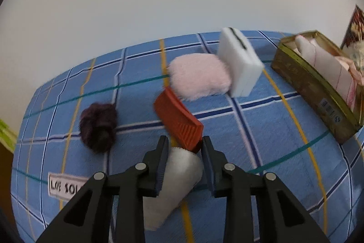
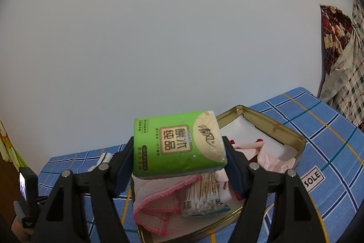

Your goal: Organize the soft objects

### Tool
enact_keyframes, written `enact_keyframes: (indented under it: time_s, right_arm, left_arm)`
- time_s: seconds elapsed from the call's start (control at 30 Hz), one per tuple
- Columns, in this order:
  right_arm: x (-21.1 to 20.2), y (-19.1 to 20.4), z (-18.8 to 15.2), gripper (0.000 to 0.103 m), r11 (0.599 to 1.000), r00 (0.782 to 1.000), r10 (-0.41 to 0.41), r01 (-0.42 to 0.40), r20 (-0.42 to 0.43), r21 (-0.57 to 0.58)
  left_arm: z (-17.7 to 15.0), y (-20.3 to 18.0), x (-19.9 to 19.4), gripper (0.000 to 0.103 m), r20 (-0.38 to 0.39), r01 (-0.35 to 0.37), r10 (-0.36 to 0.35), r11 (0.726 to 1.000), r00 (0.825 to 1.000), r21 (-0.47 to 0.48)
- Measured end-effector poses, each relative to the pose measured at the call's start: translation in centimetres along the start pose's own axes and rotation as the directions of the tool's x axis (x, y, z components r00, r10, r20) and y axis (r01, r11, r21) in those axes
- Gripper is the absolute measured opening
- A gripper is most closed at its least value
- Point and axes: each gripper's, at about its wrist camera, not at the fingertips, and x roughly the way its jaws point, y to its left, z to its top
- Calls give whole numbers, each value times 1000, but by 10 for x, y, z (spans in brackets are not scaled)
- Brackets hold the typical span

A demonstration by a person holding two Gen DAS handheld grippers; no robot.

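In the left wrist view my left gripper (image 1: 185,145) is shut on a white soft cloth roll (image 1: 179,177), which hangs down between the pads. Just beyond the tips lies a red ribbed piece (image 1: 179,122). Farther back are a pink fluffy pad (image 1: 198,76), a white sponge block (image 1: 238,60) leaning on it, and a dark purple furry ball (image 1: 97,126) to the left. In the right wrist view my right gripper (image 2: 178,145) is shut on a green tissue pack (image 2: 173,149), held above an open gold tin (image 2: 273,126).
Everything sits on a blue plaid bedsheet (image 1: 261,129) against a white wall. The tin (image 1: 302,81) holds a pink-edged cloth (image 2: 157,204), a cotton swab pack (image 2: 204,197) and a doll (image 2: 250,145). Patterned bedding (image 2: 341,60) stands at the right.
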Motion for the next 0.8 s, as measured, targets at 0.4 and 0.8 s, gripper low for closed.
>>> enact_keyframes:
  time_s: [0.4, 0.8]
  right_arm:
    - [4, 5, -3, 72, 999, 1000, -15, 15, -11, -30]
    - [3, 6, -4, 71, 999, 1000, -16, 16, 7, -38]
  left_arm:
    - [16, 24, 29, 37, -11, -19, 17, 986, 1000, -167]
    - [3, -2, 6, 17, 113, 2, 12, 992, 994, -124]
